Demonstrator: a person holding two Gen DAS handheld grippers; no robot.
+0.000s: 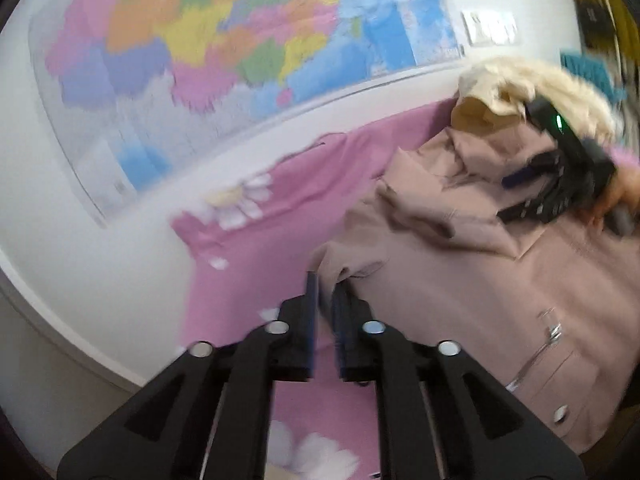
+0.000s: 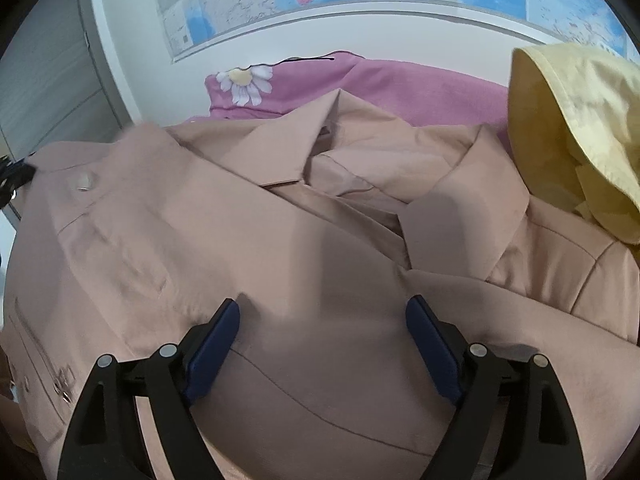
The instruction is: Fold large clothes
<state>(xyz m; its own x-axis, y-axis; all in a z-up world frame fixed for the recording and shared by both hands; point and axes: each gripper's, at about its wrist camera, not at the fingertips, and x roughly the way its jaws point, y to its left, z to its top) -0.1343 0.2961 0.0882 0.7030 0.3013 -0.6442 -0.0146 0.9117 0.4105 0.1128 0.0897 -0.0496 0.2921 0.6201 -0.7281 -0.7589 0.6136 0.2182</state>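
Note:
A large dusty-pink coat (image 2: pixel 280 248) with a wide collar and snap buttons lies spread on a pink flowered bedsheet (image 2: pixel 384 84). In the left wrist view the coat (image 1: pixel 460 264) fills the right side. My left gripper (image 1: pixel 325 284) is shut on an edge of the coat near its shoulder, fabric pinched between the blue pads. My right gripper (image 2: pixel 323 308) is open, hovering just above the coat's chest below the collar. The right gripper also shows in the left wrist view (image 1: pixel 560 184), over the collar.
A pale yellow garment (image 2: pixel 576 136) lies at the coat's right, by the collar. A wall map (image 1: pixel 224 40) hangs behind the bed. A grey cabinet (image 2: pixel 48 92) stands at the left. The left wrist view is motion-blurred.

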